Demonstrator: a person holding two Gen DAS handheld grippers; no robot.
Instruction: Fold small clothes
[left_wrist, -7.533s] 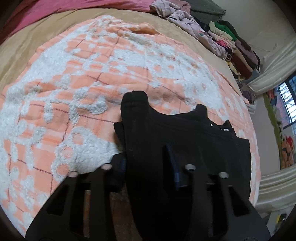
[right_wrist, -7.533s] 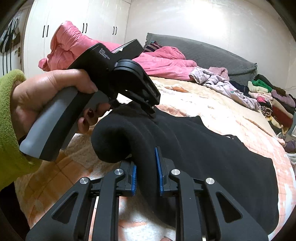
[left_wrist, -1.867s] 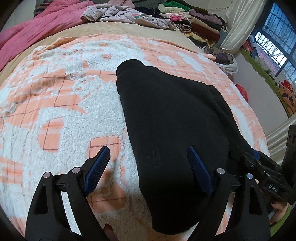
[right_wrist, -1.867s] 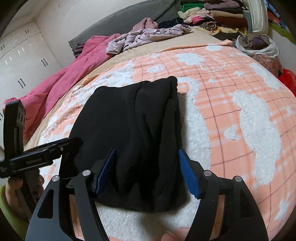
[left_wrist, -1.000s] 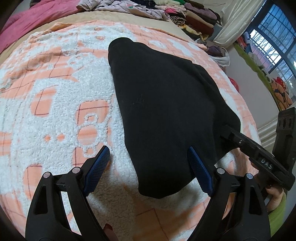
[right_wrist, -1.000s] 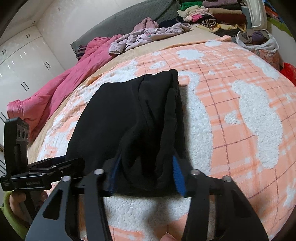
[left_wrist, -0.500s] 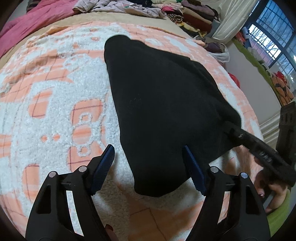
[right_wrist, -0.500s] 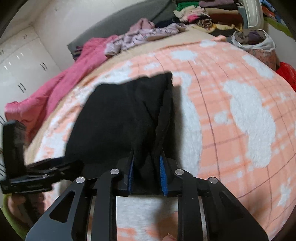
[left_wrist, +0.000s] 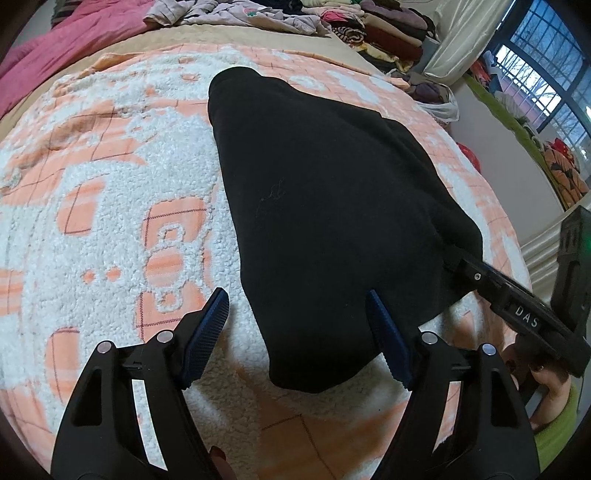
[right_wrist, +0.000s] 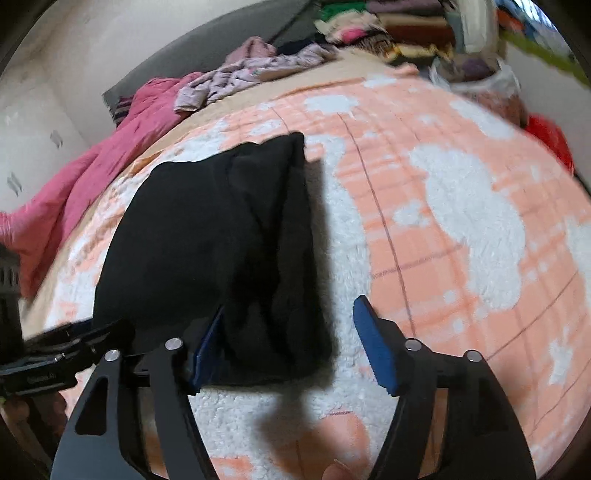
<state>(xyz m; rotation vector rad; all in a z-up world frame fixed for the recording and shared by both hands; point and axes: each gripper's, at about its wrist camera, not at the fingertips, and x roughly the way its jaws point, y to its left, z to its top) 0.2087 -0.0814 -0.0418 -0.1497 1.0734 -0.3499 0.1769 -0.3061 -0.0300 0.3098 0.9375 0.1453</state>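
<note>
Black fleece-like cloth fills the middle of both views — one small black garment (left_wrist: 332, 206) lying folded on a fuzzy orange-and-white blanket (left_wrist: 110, 206) spread over the bed. Nearest you, your left gripper (left_wrist: 295, 328) has its jaws spread wide, the blue pads either side of the garment's near rounded corner without pinching it. Your right gripper (right_wrist: 288, 332) is also spread; in its own view one pad sits against the bunched near edge while the other stands clear over bare blanket, so nothing is held. That view is blurred.

Judging by its look, the garment is soft, thick and light: it should drape and sag when lifted, and stacked layers may slide apart. Your best hold is probably at the two near corners, pinching all layers together rather than only the top one.

Farther off, a pink quilt (right_wrist: 74, 184) and loose lilac clothes (right_wrist: 251, 70) lie at the head of the bed — beyond them, a heap of folded clothes (left_wrist: 384, 22).
</note>
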